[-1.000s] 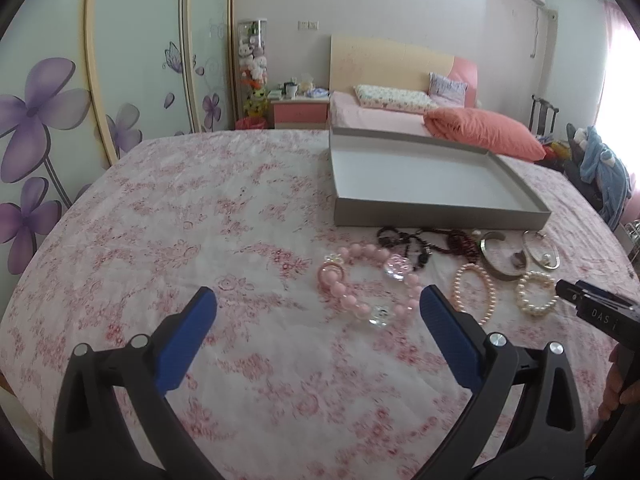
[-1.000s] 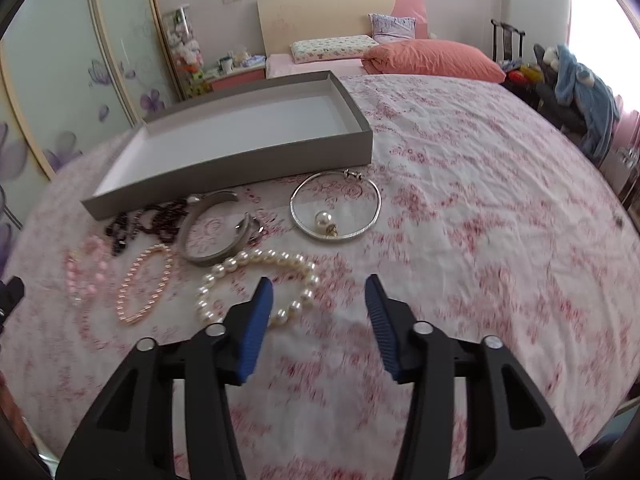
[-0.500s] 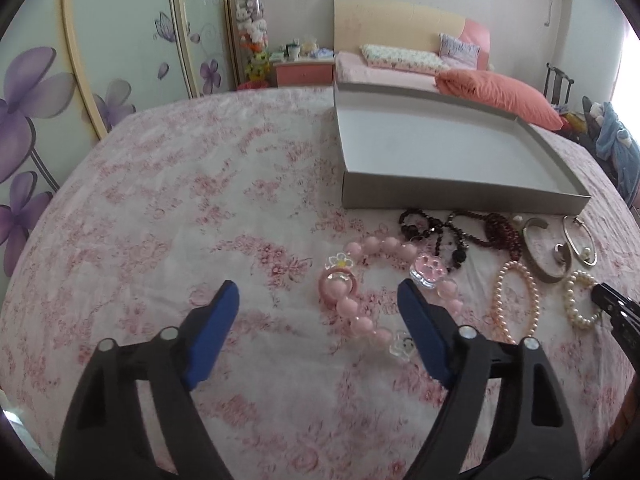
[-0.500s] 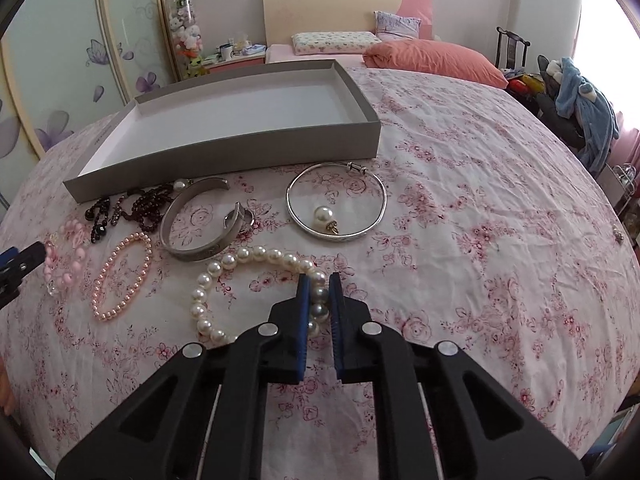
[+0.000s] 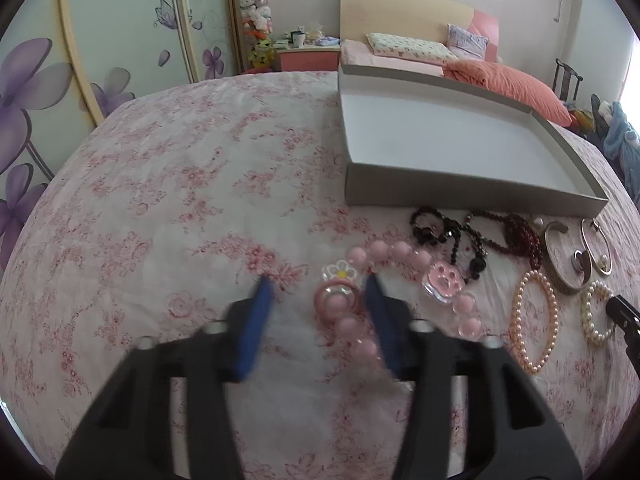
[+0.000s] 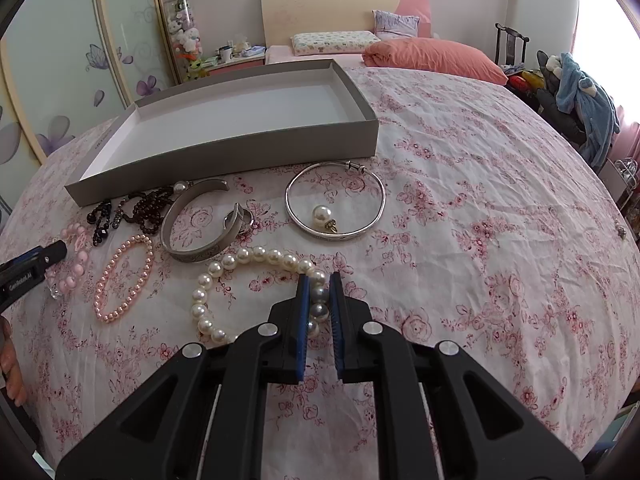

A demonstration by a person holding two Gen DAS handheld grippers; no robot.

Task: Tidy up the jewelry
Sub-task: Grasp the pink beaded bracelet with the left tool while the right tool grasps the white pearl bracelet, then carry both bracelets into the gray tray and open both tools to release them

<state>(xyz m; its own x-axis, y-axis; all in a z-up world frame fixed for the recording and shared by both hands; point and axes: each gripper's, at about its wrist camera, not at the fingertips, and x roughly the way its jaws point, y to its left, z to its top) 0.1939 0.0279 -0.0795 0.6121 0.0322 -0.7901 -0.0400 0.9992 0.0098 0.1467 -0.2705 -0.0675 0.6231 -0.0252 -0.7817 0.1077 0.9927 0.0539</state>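
Note:
My left gripper (image 5: pixel 316 286) is still open, blurred with motion, its jaws either side of the pink bead bracelet (image 5: pixel 348 324) with flower and paw charms. My right gripper (image 6: pixel 319 280) is shut on the white pearl bracelet (image 6: pixel 256 258), which lies on the floral cloth. The grey box (image 6: pixel 256 146) stands open just behind the jewelry; it also shows in the left wrist view (image 5: pixel 460 194). Between them lie a small pink pearl bracelet (image 6: pixel 124 280), a silver cuff (image 6: pixel 192 250), a silver bangle (image 6: pixel 336 232) with a pearl pendant, and dark bead strands (image 6: pixel 132 212).
The jewelry lies on a round table with a pink floral cloth (image 6: pixel 480 240). A bed with an orange pillow (image 6: pixel 432 56) stands behind. A wardrobe with purple flowers (image 5: pixel 24 92) is at left. A chair with a blue garment (image 6: pixel 580 92) is at right.
My right gripper closed onto the white pearl bracelet. My left gripper moved forward and right and narrowed its jaws around the pink bead bracelet.

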